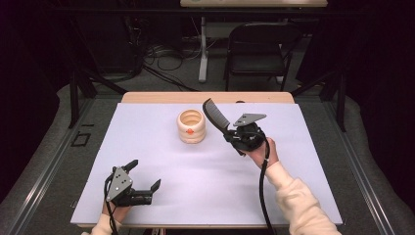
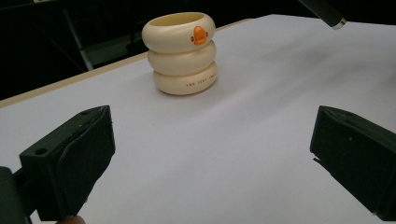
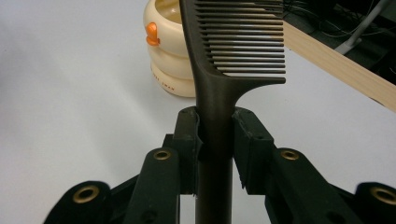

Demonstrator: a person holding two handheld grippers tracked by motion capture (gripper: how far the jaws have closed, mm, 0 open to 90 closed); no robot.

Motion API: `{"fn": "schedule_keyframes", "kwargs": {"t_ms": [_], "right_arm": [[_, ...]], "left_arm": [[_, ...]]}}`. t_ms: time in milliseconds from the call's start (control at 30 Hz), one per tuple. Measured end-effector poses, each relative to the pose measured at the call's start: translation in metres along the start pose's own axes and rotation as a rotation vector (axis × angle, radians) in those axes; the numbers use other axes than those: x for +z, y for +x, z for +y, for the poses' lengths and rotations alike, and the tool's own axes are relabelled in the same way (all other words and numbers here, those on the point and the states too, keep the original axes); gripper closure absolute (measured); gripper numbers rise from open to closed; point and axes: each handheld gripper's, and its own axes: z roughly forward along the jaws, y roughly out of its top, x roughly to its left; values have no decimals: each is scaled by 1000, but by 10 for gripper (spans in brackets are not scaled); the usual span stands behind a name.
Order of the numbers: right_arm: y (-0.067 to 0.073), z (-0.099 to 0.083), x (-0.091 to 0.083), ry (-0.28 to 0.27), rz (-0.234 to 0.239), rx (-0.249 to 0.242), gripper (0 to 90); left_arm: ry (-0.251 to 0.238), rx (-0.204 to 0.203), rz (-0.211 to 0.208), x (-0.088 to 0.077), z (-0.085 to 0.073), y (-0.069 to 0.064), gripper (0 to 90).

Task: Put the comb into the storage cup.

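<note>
A cream ribbed cup [image 1: 191, 126] with an orange duck mark stands upright on the white mat [image 1: 161, 166], toward its far middle. My right gripper [image 1: 230, 135] is shut on the handle of a black comb [image 1: 215, 113], holding it above the mat just right of the cup, teeth end raised toward the far side. In the right gripper view the comb [image 3: 219, 70] rises between the jaws with the cup [image 3: 170, 51] behind it. My left gripper [image 1: 144, 176] rests open near the mat's front left, nothing between its jaws. In the left gripper view the cup [image 2: 182, 51] stands ahead.
The mat covers a wooden table [image 1: 205, 97] whose far edge shows beyond it. A black folding chair [image 1: 259, 46] and a table leg [image 1: 203, 49] with cables stand on the floor behind. A cable [image 1: 262, 191] trails from my right gripper over the mat.
</note>
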Motion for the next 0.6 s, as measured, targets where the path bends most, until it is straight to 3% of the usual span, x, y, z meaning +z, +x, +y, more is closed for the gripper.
{"fn": "schedule_keyframes", "kwargs": {"t_ms": [600], "right_arm": [[0,11,-3,-29,-12,-22,726]], "left_arm": [[-2,2,-1,0,0,0,0]]}}
